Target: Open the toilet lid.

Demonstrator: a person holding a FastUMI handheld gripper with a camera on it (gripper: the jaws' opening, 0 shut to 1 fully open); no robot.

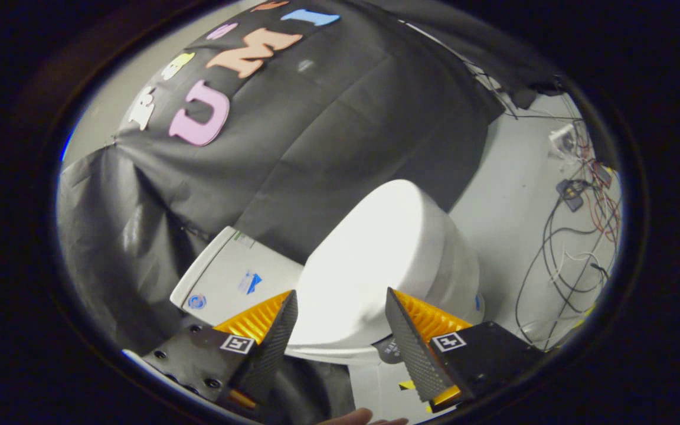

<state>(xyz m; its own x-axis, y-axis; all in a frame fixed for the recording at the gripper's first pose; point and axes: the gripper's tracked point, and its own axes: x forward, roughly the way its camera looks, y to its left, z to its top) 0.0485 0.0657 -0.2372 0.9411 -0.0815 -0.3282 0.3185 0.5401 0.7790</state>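
Dim booth, strong glare blowing out the closed white toilet lid, black cloth wall soaking up light with faint sheen on folds, heavy fisheye bending toward edges, open gripper fingers sharp, cables slightly soft.

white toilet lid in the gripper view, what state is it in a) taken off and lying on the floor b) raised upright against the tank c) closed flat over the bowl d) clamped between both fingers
c: the white toilet lid lies closed over the bowl, just ahead of the open gripper, whose textured black fingers stand apart on either side of its near edge without clearly pressing on it.
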